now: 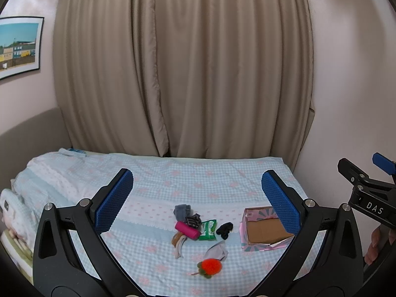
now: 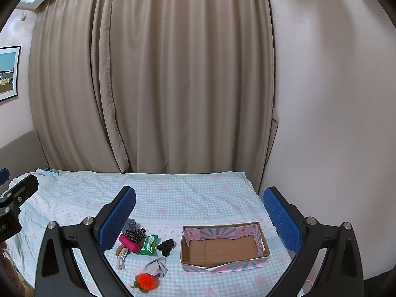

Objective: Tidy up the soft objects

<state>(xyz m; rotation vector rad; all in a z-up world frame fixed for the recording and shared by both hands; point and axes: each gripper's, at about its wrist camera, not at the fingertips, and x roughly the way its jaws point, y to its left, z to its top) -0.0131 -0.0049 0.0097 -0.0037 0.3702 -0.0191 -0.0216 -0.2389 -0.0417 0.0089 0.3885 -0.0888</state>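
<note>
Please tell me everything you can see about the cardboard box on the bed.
The cardboard box is a shallow, open-topped rectangle of plain brown card inside, with pink and teal sunburst paper on its outer walls and inner rim. The paper is torn and ragged along the edges, and the near wall looks crumpled. It sits flat on the checked bedspread, right of the pile of small soft items. It looks empty, and nothing touches it; the black fabric bundle lies closest, apart from it.

Box [image 2: 224, 247] sat on the bed [image 2: 188, 198] at about 3 o'clock from the sock pile [image 2: 138, 242]; fuzzy toy [image 2: 146, 281] lay at 6 o'clock, curtain [image 2: 173, 74] hung at 12.
</note>
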